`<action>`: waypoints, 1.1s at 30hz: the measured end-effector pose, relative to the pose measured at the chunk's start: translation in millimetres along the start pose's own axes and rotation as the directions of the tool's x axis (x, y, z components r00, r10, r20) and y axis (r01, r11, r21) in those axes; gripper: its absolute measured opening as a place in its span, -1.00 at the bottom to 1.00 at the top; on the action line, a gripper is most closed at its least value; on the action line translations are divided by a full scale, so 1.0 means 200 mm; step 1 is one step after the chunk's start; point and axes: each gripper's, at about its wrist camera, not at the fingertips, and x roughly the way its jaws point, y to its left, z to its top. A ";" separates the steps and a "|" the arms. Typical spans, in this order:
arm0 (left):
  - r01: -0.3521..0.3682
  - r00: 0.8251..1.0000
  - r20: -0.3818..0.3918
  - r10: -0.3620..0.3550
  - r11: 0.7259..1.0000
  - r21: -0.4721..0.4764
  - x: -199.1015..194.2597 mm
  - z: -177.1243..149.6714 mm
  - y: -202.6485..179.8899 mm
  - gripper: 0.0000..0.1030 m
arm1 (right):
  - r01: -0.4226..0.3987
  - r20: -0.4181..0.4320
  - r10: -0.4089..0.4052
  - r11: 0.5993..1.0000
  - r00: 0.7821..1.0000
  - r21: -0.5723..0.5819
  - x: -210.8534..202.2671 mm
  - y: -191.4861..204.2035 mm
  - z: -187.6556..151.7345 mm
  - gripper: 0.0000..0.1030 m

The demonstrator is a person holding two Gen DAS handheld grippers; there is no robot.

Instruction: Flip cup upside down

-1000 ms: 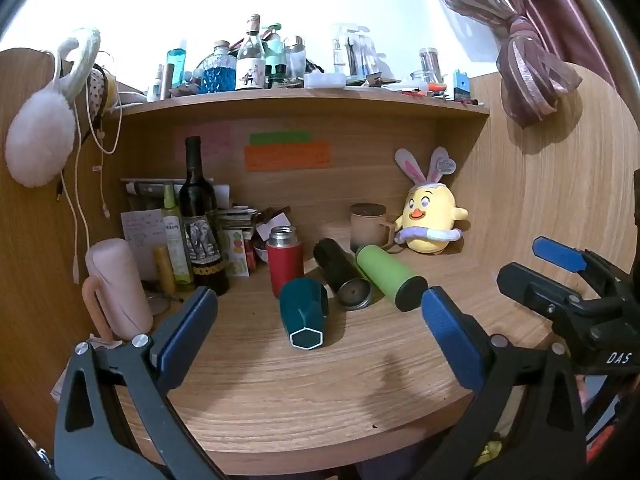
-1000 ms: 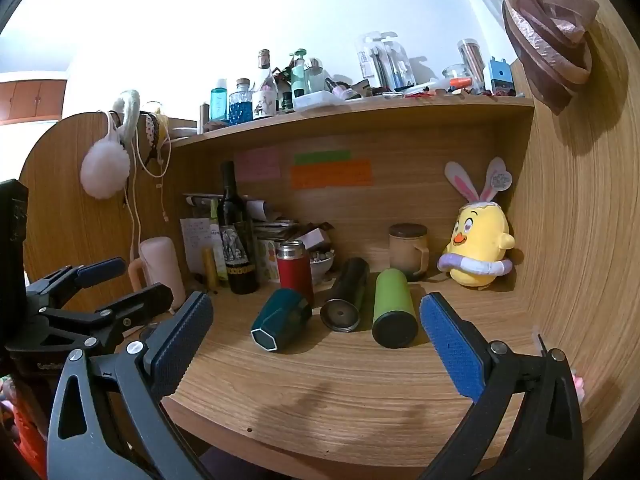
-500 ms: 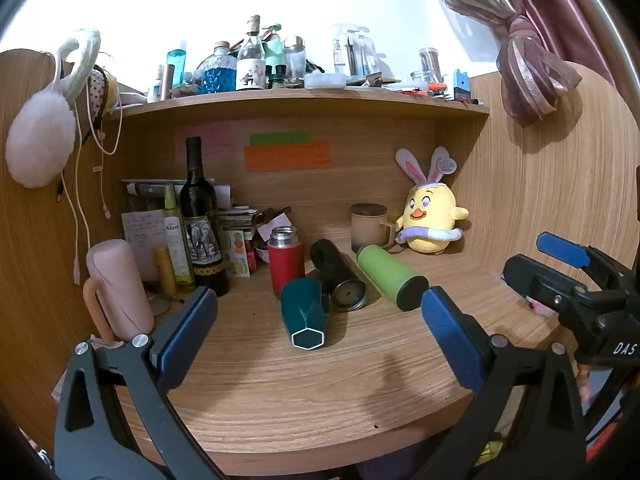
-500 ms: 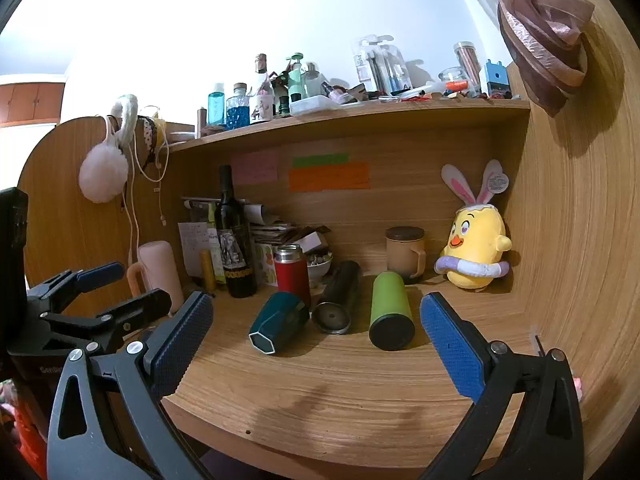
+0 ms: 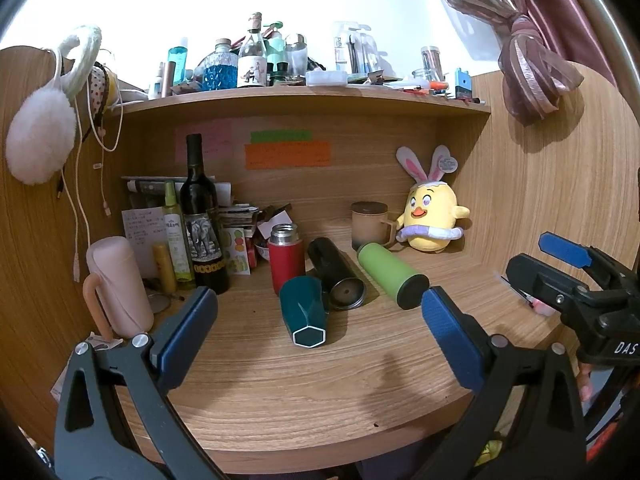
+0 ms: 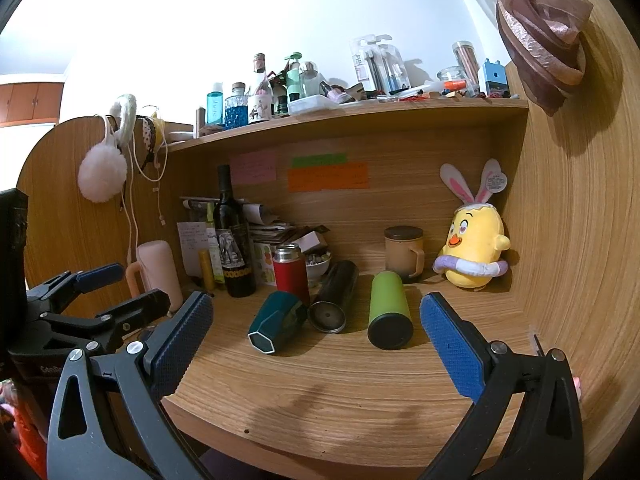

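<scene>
A dark teal faceted cup (image 5: 304, 314) lies on its side on the wooden desk, its hexagonal base toward me; it also shows in the right wrist view (image 6: 276, 322). A black tumbler (image 5: 336, 280) and a green tumbler (image 5: 390, 276) lie on their sides to its right. A red flask (image 5: 286, 258) stands upright behind the teal cup. My left gripper (image 5: 316, 338) is open and empty, near the desk's front, in front of the teal cup. My right gripper (image 6: 316, 344) is open and empty, to the right, facing the tumblers.
A wine bottle (image 5: 200, 220), small bottles and papers crowd the back left. A pink mug (image 5: 118, 284) stands at the left. A brown lidded mug (image 5: 370, 224) and a yellow plush chick (image 5: 430, 216) sit at the back right. A cluttered shelf (image 5: 304, 94) runs overhead.
Both grippers stay open. The right gripper has drifted slightly, dropping a little lower in the left wrist view. The cups have not moved.
</scene>
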 end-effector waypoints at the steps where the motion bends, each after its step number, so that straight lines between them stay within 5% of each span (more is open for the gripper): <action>1: -0.001 1.000 0.001 0.001 1.000 0.001 0.00 0.00 0.00 1.00 | 0.000 0.000 0.000 1.000 1.000 0.000 0.00 0.00 0.00 1.00; 33: -0.015 1.000 0.013 0.015 1.000 0.020 -0.03 0.01 -0.02 1.00 | 0.002 0.000 -0.002 1.000 1.000 0.001 -0.01 0.00 0.00 1.00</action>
